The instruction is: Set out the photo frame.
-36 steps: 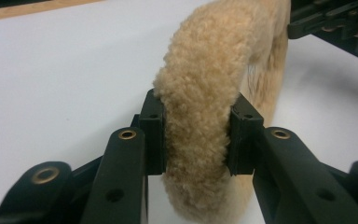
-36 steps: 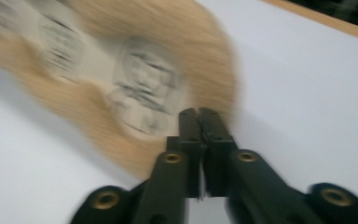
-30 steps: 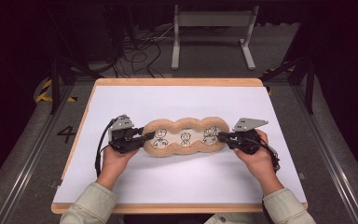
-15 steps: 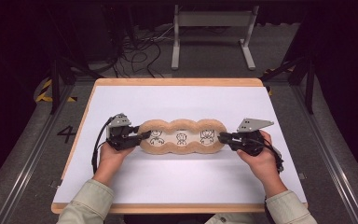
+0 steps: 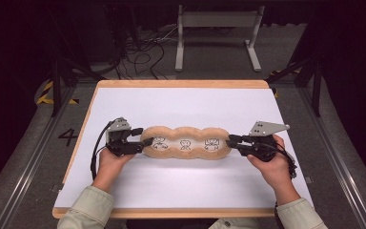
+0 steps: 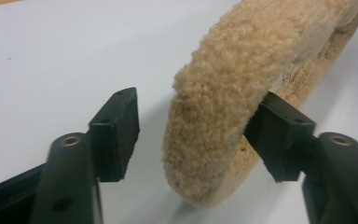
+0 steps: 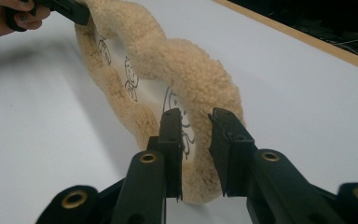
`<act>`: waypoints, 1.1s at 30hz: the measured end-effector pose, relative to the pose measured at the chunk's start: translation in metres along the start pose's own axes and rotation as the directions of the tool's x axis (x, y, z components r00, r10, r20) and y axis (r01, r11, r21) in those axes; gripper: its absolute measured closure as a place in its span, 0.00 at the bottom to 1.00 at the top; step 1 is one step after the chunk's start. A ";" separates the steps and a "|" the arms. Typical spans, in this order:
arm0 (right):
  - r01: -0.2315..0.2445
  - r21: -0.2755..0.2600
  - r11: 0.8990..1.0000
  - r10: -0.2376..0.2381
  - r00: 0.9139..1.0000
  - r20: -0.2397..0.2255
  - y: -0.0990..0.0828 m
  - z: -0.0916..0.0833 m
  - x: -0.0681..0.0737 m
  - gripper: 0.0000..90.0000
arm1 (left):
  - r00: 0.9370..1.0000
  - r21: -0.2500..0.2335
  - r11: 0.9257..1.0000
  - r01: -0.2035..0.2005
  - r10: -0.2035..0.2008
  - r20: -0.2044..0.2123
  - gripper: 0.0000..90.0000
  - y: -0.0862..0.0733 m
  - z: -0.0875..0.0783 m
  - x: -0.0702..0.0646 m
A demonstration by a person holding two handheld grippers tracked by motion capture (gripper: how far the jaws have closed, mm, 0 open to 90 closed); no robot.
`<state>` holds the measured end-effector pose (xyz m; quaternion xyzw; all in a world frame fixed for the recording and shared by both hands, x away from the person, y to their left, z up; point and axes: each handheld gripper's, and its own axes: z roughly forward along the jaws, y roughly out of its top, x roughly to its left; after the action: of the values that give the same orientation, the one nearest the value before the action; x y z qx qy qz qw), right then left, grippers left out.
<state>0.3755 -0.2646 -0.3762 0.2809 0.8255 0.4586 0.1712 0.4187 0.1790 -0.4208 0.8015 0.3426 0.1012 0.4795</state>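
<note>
I note a white-topped table (image 5: 181, 186) carrying, near its middle, a long tan fleece cushion (image 5: 186, 156) with three lobes; its pale inner panel bears three small black line drawings. My left gripper (image 5: 144, 142) has just been opening, its jaws now apart around the cushion's left rim, one pad clear of the fleece. My right gripper (image 5: 232, 141) has likewise been easing wider, its jaws straddling the right rim, and I cannot tell whether they press it.

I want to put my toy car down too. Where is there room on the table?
Bare white sheet lies beyond the fluffy tan three-lobed cushion, and in front between the sleeves. Crowded: the cushion's ends, where left tongs and right tongs sit.
</note>
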 end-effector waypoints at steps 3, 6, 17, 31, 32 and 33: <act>-0.002 -0.011 1.000 0.002 1.000 0.004 0.002 -0.004 -0.001 0.80 | 1.000 -0.007 1.000 -0.009 0.008 -0.020 0.34 -0.002 -0.008 -0.002; -0.008 -0.023 1.000 0.008 1.000 0.007 0.003 -0.007 -0.003 0.76 | 0.999 -0.018 1.000 -0.013 0.012 -0.035 0.32 -0.005 -0.017 -0.007; -0.049 -0.023 0.999 0.049 0.999 0.010 0.003 -0.017 -0.013 0.52 | 0.997 -0.026 0.999 -0.026 0.024 -0.077 0.24 -0.016 -0.046 -0.013; -0.087 0.031 0.996 0.086 0.996 0.033 -0.018 -0.030 -0.029 0.31 | 0.997 -0.007 1.000 0.010 -0.011 -0.081 0.24 -0.034 -0.054 -0.010; -0.096 0.043 0.994 0.095 0.995 0.038 -0.023 -0.031 -0.032 0.28 | 0.997 -0.006 0.999 0.032 -0.032 -0.073 0.23 -0.036 -0.054 -0.009; -0.101 0.048 0.994 0.100 0.994 0.039 -0.025 -0.031 -0.033 0.27 | 0.996 -0.005 0.998 0.055 -0.055 -0.064 0.23 -0.042 -0.055 -0.007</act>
<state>0.3772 -0.3159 -0.3802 0.3345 0.8182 0.4409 0.1559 0.3680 0.2259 -0.4263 0.7873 0.3797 0.1142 0.4721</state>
